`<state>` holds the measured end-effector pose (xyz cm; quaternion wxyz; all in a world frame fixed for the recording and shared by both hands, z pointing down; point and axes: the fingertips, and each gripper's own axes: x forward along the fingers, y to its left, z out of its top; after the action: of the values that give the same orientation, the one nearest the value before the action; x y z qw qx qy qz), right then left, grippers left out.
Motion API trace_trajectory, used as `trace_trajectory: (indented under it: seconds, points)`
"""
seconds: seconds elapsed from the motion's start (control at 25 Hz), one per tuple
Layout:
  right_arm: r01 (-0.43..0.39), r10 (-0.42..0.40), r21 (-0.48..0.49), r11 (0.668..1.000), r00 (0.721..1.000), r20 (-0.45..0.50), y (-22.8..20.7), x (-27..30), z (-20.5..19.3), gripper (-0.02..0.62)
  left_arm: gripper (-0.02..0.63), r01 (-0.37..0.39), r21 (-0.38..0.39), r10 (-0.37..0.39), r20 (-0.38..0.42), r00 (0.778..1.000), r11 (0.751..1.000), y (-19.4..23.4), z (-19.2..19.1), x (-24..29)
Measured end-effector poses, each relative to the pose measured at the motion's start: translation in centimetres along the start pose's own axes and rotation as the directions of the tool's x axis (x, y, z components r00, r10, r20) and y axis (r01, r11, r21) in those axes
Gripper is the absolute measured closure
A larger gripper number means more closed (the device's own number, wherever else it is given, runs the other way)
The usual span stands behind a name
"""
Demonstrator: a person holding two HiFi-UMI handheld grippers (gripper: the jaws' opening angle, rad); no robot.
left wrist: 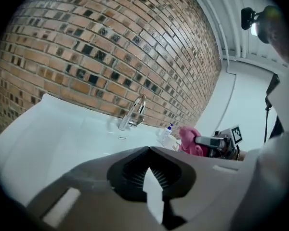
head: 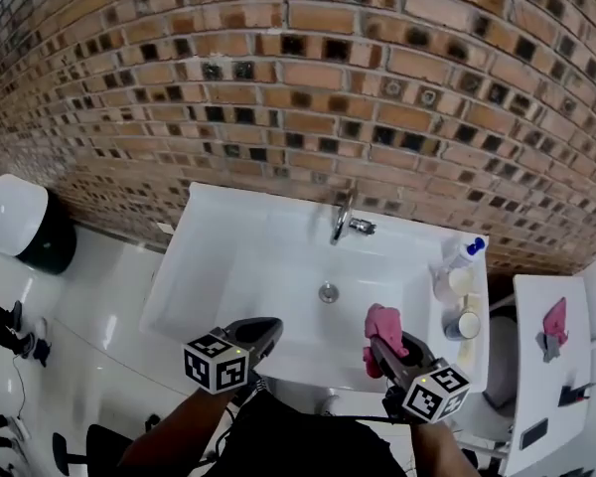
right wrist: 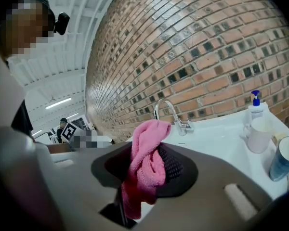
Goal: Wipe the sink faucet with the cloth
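The chrome faucet (head: 344, 219) stands at the back rim of the white sink (head: 248, 266), below the brick wall. My right gripper (head: 380, 338) hovers over the sink's front right part, shut on a pink cloth (head: 381, 326) that bunches up past its tips. In the right gripper view the cloth (right wrist: 147, 153) hangs between the jaws, with the faucet (right wrist: 166, 107) ahead and apart from it. My left gripper (head: 266, 330) is held at the sink's front edge, jaws together and holding nothing. From the left gripper view the faucet (left wrist: 135, 110) is far ahead and the cloth (left wrist: 189, 138) is at the right.
A blue-capped soap bottle (head: 464, 253) and cups (head: 465, 324) stand on the sink's right ledge. Another pink cloth (head: 554, 318) lies on a white shelf to the right. A white-lidded bin (head: 15, 217) sits on the floor at the left. The drain (head: 328, 292) marks the basin's middle.
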<state>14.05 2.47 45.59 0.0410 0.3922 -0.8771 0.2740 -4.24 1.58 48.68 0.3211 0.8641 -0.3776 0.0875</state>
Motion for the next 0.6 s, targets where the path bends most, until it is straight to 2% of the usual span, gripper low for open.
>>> trace_trajectory:
  seconds: [0.2,0.32,0.44,0.6]
  points:
    - [-0.036,0.036,0.011,0.999,0.997,-0.062,0.3,-3.0,-4.3,0.456,0.603,-0.050,0.059,0.052,-0.030,0.998,0.997,-3.6,-3.7,-1.4]
    - [-0.037,0.040,0.037,0.999,0.996,-0.077,0.2,-4.3,-6.0,0.457,0.603,-0.050,0.044,0.052,-0.035,0.998,0.998,-4.6,-5.3,-1.9]
    - [-0.021,0.024,0.031,0.999,0.997,-0.076,1.3,-5.4,-6.8,0.457,0.603,-0.048,0.021,0.049,-0.016,0.999,0.999,-4.8,-5.6,-2.7]
    - [0.034,-0.032,0.034,0.999,0.998,-0.058,2.5,-5.5,-7.3,0.457,0.603,-0.031,0.029,0.032,-0.007,0.999,0.999,-4.0,-4.5,-3.4]
